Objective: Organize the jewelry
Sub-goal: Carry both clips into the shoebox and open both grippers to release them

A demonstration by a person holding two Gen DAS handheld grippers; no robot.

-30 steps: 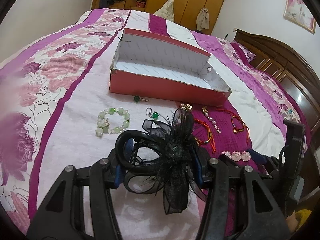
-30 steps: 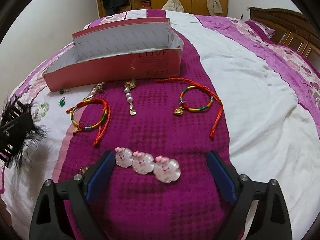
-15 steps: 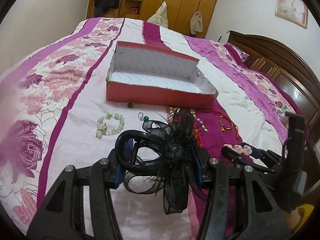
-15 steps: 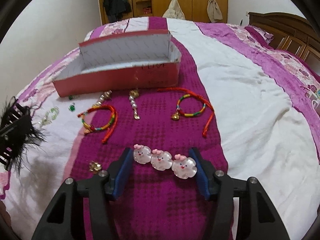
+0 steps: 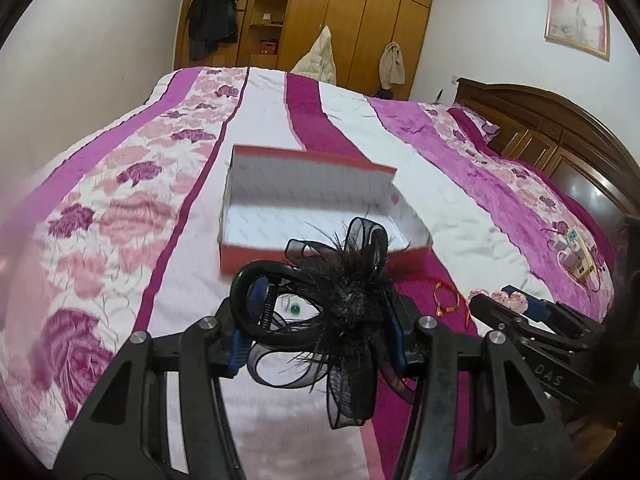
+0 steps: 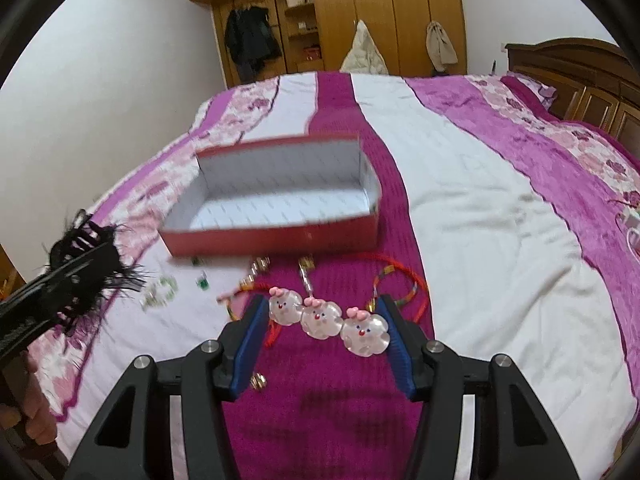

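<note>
My left gripper (image 5: pixel 320 320) is shut on a black feathered hair clip (image 5: pixel 340 296) and holds it above the bed, in front of the open red box (image 5: pixel 312 216). My right gripper (image 6: pixel 324 332) is shut on a pink sheep hair clip (image 6: pixel 326 320) with three faces, lifted above the magenta stripe. The red box (image 6: pixel 280 208) lies ahead of it, white inside. On the bed below lie red cord bracelets (image 6: pixel 400 280), a pearl charm (image 6: pixel 306 276), a green bead bracelet (image 6: pixel 160 294) and green earrings (image 6: pixel 202 282). The left gripper with the black clip shows at the left in the right wrist view (image 6: pixel 80 276).
The bed has a purple, pink and white quilt (image 5: pixel 120 216). A wooden headboard (image 5: pixel 560 136) stands at the right and a wardrobe (image 5: pixel 320 20) at the far end. A small gold piece (image 6: pixel 258 382) lies under my right gripper. Small items (image 5: pixel 576 252) lie near the right bed edge.
My right gripper closed on the sheep clip and lifted it off the bed. Both grippers rose and moved toward the red box. The left gripper kept hold of the black clip.
</note>
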